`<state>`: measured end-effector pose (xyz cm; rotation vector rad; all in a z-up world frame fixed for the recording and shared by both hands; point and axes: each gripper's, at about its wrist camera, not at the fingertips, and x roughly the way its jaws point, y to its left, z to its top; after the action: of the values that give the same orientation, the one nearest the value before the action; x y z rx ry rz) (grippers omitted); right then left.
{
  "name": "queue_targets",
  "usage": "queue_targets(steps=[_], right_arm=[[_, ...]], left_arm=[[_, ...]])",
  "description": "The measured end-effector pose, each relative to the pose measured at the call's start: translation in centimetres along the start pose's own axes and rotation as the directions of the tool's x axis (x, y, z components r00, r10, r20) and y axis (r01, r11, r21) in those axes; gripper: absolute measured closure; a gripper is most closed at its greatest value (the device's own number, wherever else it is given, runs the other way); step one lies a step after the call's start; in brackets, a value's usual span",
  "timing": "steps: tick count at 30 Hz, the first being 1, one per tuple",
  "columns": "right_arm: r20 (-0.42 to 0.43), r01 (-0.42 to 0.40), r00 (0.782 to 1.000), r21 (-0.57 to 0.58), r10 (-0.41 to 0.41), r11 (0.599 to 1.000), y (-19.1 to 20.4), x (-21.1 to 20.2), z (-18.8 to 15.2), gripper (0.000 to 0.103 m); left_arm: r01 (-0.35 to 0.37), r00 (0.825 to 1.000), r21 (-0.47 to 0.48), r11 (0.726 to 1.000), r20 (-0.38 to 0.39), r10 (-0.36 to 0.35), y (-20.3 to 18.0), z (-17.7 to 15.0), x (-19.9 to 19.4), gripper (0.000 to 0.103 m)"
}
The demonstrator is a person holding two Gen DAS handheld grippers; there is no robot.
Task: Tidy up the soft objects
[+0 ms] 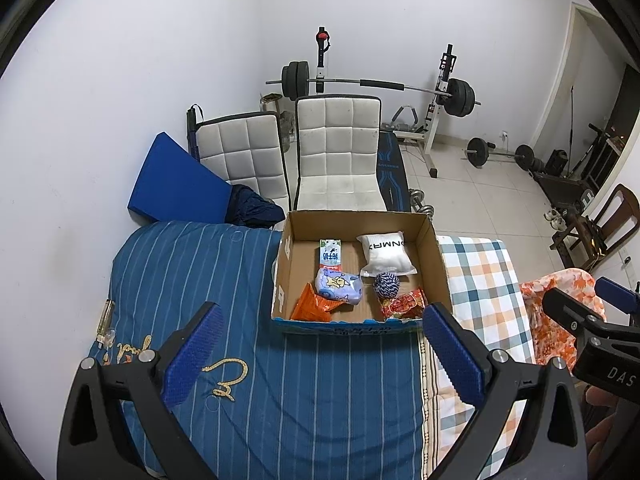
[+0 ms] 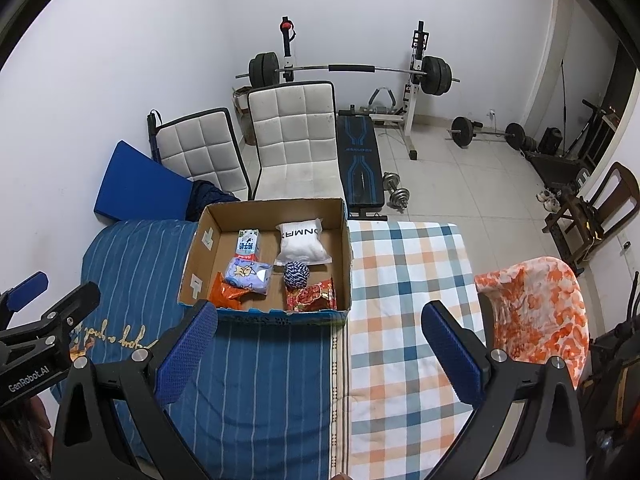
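Left claw (image 1: pixel 320 344): released, empty, above the striped blanket (image 1: pixel 192 264).
Right claw (image 2: pixel 320 344): released, empty.
Box (image 2: pixel 192 256): at the bed's far edge, soft things inside.
Orange cloth (image 2: pixel 536 308): at the bed's right edge, nearer the right claw.

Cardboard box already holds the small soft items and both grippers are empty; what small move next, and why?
Probably swing the right gripper right toward the orange floral cloth. It looks like the only loose soft item outside the cardboard box, lying at the checked blanket's right edge, and the fingers are open.
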<state>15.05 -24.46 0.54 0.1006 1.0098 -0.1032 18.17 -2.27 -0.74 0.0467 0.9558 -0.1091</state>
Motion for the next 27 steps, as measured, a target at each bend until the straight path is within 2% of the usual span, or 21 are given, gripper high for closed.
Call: queue_targets(steps=[27], right_arm=[[-0.034, 0.009, 0.999, 0.02, -0.009, 1.0, -0.6, 1.3, -1.5, 0.0]], left_arm=[[0.01, 1.0, -0.006, 1.0, -0.021, -0.01, 0.0, -0.9, 0.6, 0.001]])
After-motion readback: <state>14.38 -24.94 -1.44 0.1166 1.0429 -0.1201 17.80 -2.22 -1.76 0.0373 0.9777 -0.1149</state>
